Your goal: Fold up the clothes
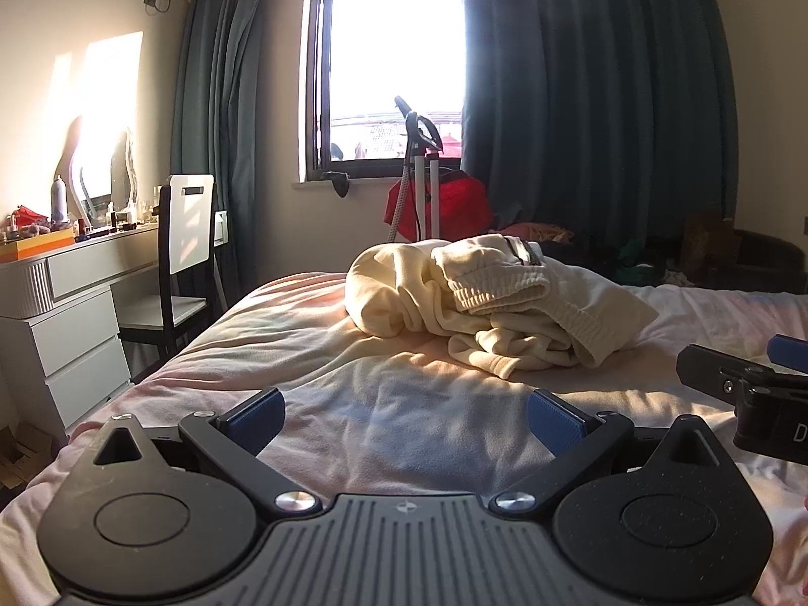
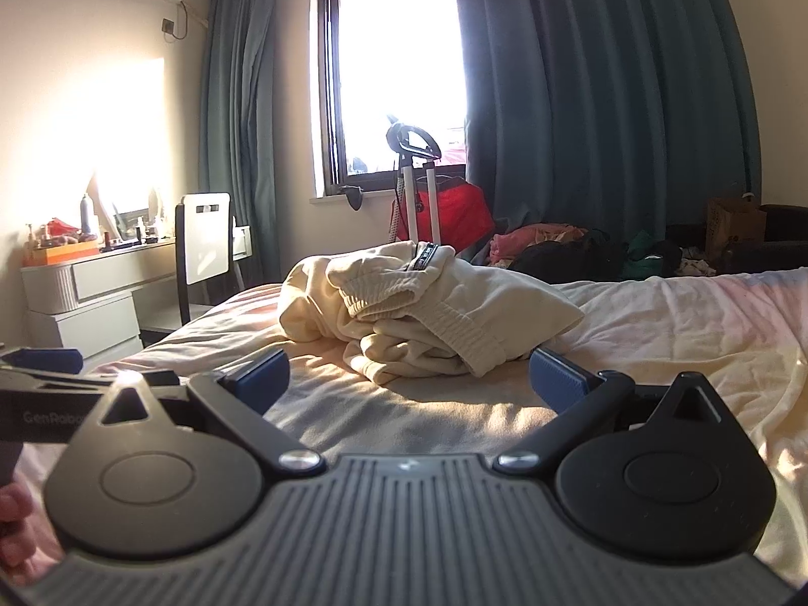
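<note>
- Your left gripper (image 1: pixel 404 416) hung low over the bed, its blue pads spread wide with nothing between them; only rumpled sheet (image 1: pixel 384 419) lay under the gap.
- Your right gripper (image 2: pixel 409 379) was just as wide apart and empty, held beside the left one, whose body showed at the left edge of the right wrist view.
- The pale bed (image 2: pixel 656 333) was bare between the pads and the laundry, so neither tool touched cloth at this moment.
- A cream garment (image 1: pixel 485 303) sat ahead in a crumpled heap near the middle of the mattress, a ribbed cuff or waistband folded over its top; in the right view the same heap (image 2: pixel 429 313) lay closer, just beyond the fingertips.
- The step in hand looked like the first reach: you would have done well to pick an edge you could identify, such as the ribbed band, rather than bite the middle of the pile.
- One pinch on each side of that band would likely let you lift and shake the piece flat before any fold.
- Beyond the bed stood a white chair (image 1: pixel 189 222), a dresser (image 1: pixel 76 298) and a bright window (image 1: pixel 394 65).
</note>
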